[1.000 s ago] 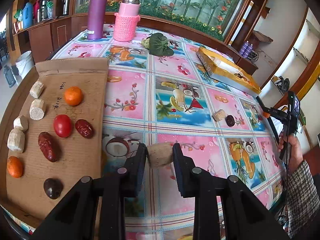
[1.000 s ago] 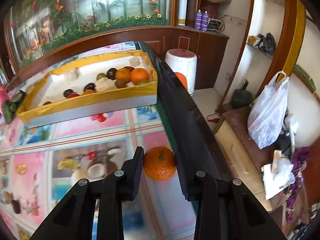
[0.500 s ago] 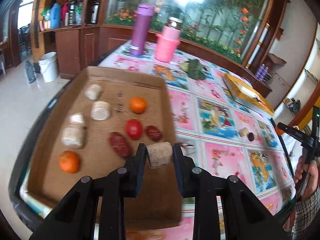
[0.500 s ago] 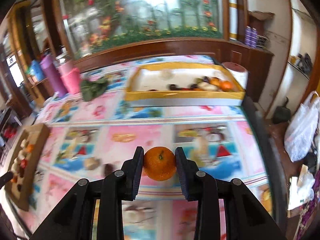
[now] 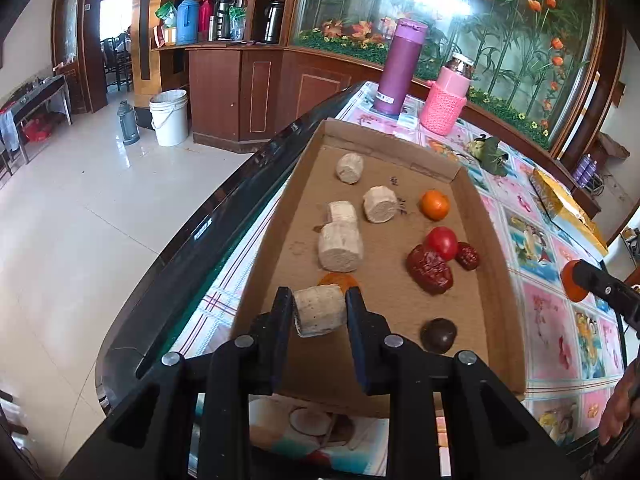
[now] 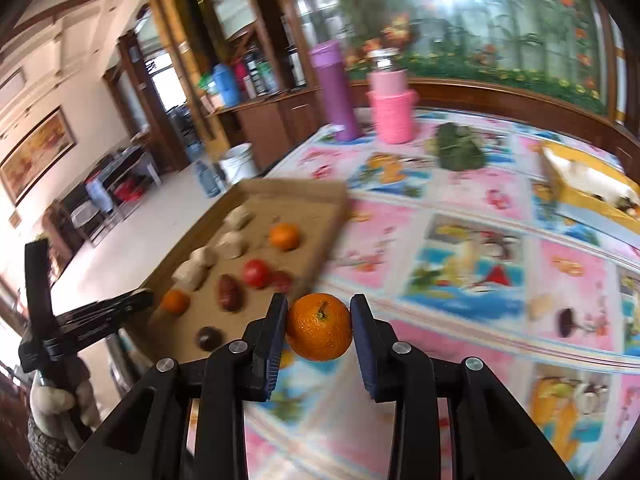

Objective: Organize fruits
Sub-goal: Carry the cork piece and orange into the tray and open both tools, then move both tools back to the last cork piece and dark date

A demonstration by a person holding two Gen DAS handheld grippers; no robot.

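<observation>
pinching a pale chunk (image 5: 319, 311), left jaws hide, seemingly, an orange (image 5: 337, 280); right's clamp a tangerine (image 6: 319, 327).

cardboard tray (image 5: 492, 240): matt brown corrugated card, rough.
pale stem piece (image 5: 320, 310): dry, fibrous, speckled skin.
mandarin (image 6: 319, 327): glossy, dimpled peel.
red dates (image 5: 430, 264): wrinkled, shiny skin.
tablecloth (image 6: 460, 248): smooth printed sheet, perhaps plastic; blurred.
pink flask sleeve (image 5: 443, 109): knitted yarn.
floor (image 5: 80, 220): glossy tile.
</observation>
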